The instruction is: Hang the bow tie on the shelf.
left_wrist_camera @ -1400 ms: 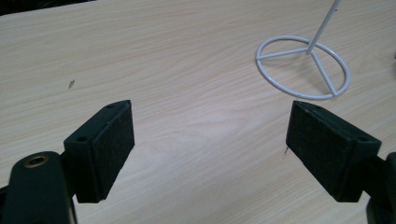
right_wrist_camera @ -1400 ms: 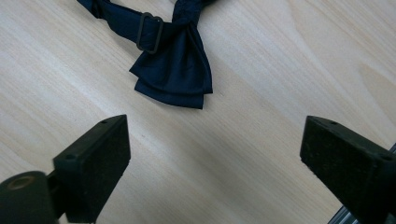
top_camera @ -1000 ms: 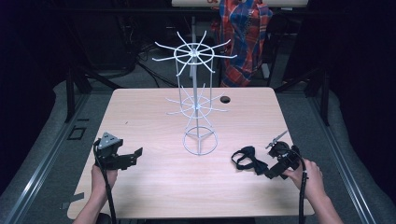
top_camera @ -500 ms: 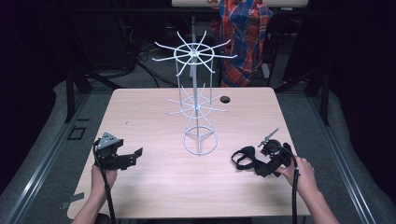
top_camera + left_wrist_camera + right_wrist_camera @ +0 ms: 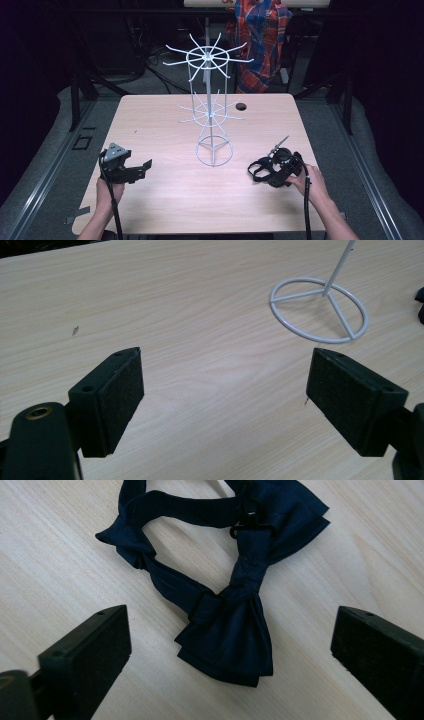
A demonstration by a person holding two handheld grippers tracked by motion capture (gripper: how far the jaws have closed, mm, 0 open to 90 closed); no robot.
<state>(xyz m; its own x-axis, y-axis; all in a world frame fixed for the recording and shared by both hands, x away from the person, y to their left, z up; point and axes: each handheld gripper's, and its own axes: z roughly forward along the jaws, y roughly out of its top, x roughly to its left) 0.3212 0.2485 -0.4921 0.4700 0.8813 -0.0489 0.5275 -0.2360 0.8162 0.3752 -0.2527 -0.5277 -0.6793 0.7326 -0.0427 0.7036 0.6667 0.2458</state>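
At the left of the table [image 5: 150, 120], the left gripper [image 5: 141, 169] rests low near the front edge, with its jaws spread wide and nothing between them; in the left gripper view only bare wood lies between the two black pads [image 5: 120, 395]. It points toward the middle, so I think it waits there in order to help later, not to grasp now. In the middle stands the white wire rack [image 5: 212, 107], upright on its ring base [image 5: 320, 310], with two levels of thin arms that spread outward; such arms probably serve for hanging small things. The base is well apart from both grippers, so there is free room on the wood at each side of it and also in front. At the right lies the dark blue bow tie [image 5: 235, 630], flat on the table with its strap curled in a loop behind the bow. The right gripper [image 5: 260, 172] hangs just over it, jaws spread on both sides of the bow and not yet touching the cloth, which looks like the beginning of a pick. The tie is near the right front corner, but not at the edge, so it should not slide off. Between the tie and the rack the way is open.
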